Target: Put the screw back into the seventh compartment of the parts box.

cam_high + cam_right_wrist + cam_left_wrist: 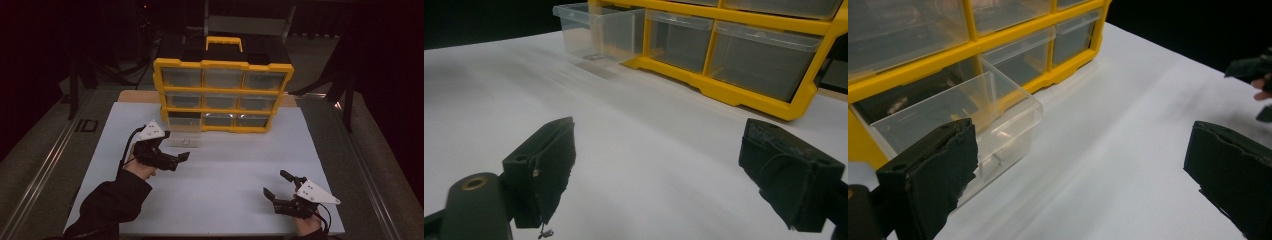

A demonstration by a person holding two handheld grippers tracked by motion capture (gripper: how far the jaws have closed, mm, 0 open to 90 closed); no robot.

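- Yellow plastic organizer cabinet with nine clear drawers (223,95) stands upright at the far side of the white table board (225,165).
- Its bottom-left clear plastic drawer (183,131) is pulled well out onto the board; there's some small stuff inside, can't make out what.
- Left gripper (176,150) sits just beside that drawer, jaws spread wide, nothing in them.
- Right gripper (278,184) is near the front right of the board, well apart from the cabinet, jaws wide apart and empty too.
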